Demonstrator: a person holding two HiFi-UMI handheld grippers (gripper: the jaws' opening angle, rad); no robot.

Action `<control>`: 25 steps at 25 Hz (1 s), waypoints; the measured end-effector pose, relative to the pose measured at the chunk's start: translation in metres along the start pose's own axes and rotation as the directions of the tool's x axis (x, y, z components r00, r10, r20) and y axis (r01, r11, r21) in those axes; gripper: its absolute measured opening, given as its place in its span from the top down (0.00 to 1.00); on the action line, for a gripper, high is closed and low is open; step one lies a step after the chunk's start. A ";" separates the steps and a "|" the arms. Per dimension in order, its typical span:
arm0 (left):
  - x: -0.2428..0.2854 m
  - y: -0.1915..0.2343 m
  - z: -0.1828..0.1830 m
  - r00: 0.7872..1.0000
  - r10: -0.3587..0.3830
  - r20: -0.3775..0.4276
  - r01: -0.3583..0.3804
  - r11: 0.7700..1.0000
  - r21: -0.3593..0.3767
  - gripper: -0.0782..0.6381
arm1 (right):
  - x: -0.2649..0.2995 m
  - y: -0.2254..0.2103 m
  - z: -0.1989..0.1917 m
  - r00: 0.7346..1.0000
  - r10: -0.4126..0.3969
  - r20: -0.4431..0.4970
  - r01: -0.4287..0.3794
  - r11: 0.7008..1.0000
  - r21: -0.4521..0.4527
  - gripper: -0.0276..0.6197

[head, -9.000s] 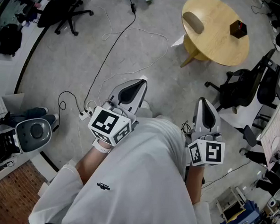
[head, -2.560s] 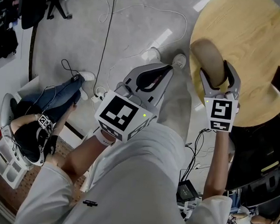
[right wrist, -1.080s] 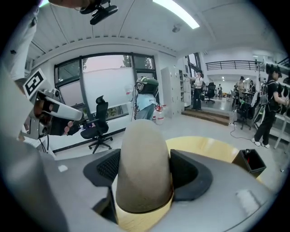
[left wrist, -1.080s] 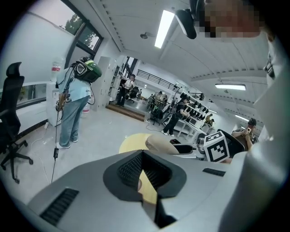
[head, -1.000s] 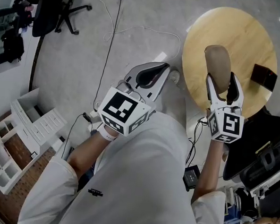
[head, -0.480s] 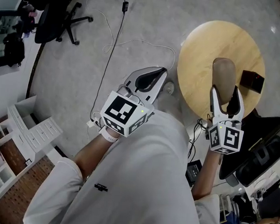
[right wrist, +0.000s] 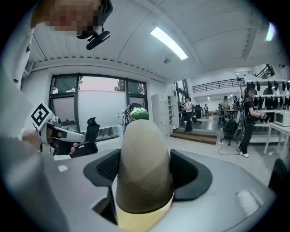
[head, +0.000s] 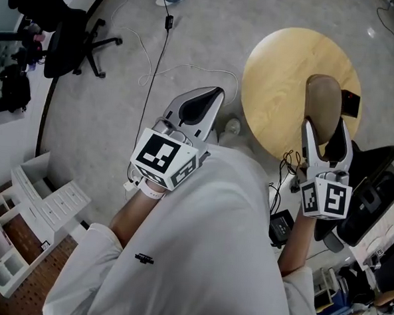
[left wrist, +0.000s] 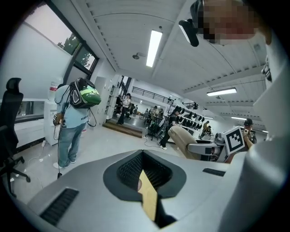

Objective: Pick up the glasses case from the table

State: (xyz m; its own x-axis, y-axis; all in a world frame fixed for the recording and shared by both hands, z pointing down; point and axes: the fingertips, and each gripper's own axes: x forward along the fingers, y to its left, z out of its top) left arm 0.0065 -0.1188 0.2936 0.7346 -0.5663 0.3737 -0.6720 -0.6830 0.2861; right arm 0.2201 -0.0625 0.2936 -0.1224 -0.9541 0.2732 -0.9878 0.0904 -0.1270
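The glasses case is a tan, rounded, oblong case. My right gripper is shut on its lower end, and it stands up between the jaws, off the table. In the right gripper view the case fills the gap between the jaws. The round wooden table lies below and behind it. My left gripper hangs over the floor left of the table, shut with nothing in it. The left gripper view shows its pads meeting, and the case off to the right.
A small dark box sits on the table, partly hidden by the case. Cables run over the grey floor. An office chair stands far left, white shelf units at lower left, black chairs at right. A person stands nearby.
The right gripper has kept its hold on the case and drifted right in the view. The table now shows farther below the case. The left gripper stays shut.
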 end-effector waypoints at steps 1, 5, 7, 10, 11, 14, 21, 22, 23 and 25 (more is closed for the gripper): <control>0.001 0.000 0.003 1.000 0.000 0.006 0.000 1.000 0.004 0.88 | -0.001 -0.001 0.005 1.000 0.002 0.011 -0.002 1.000 -0.008 0.41; -0.003 0.002 0.012 0.999 0.004 0.032 -0.005 1.000 0.012 0.88 | -0.010 0.000 0.020 0.999 0.001 0.053 0.001 1.000 -0.027 0.41; -0.007 0.002 0.015 0.999 0.004 0.040 -0.005 1.000 0.019 0.88 | -0.017 0.000 0.026 0.997 -0.007 0.071 0.009 1.000 -0.026 0.41; -0.012 0.001 0.020 0.999 0.003 0.052 -0.004 1.000 0.030 0.88 | -0.027 -0.002 0.034 0.995 -0.024 0.094 0.026 0.999 -0.022 0.41; -0.013 0.000 0.022 0.998 0.003 0.059 -0.005 0.999 0.032 0.88 | -0.030 -0.003 0.036 0.994 -0.029 0.103 0.031 0.999 -0.019 0.41; -0.017 -0.004 0.026 0.997 0.001 0.080 -0.004 0.999 0.037 0.88 | -0.040 -0.005 0.037 0.992 -0.042 0.120 0.043 0.999 -0.005 0.41; -0.016 -0.020 0.031 0.995 -0.022 0.101 0.017 0.999 0.049 0.88 | -0.058 -0.002 0.036 0.988 -0.044 0.147 0.037 0.998 0.046 0.41; -0.017 -0.022 0.031 0.995 -0.025 0.101 0.020 0.999 0.050 0.88 | -0.058 0.000 0.036 0.988 -0.040 0.149 0.033 0.998 0.050 0.41; -0.017 -0.023 0.031 0.994 -0.028 0.102 0.023 0.998 0.050 0.88 | -0.059 0.001 0.035 0.988 -0.038 0.149 0.030 0.998 0.053 0.41; -0.016 -0.026 0.030 0.994 -0.034 0.101 0.029 0.998 0.051 0.88 | -0.059 -0.001 0.036 0.988 -0.035 0.153 0.026 0.998 0.060 0.41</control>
State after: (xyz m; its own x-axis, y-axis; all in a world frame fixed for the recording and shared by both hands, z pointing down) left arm 0.0153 -0.1057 0.2540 0.7629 -0.5863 0.2722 -0.6446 -0.7218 0.2519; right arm 0.2314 -0.0163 0.2431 -0.0717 -0.9891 0.1283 -0.9830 0.0483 -0.1770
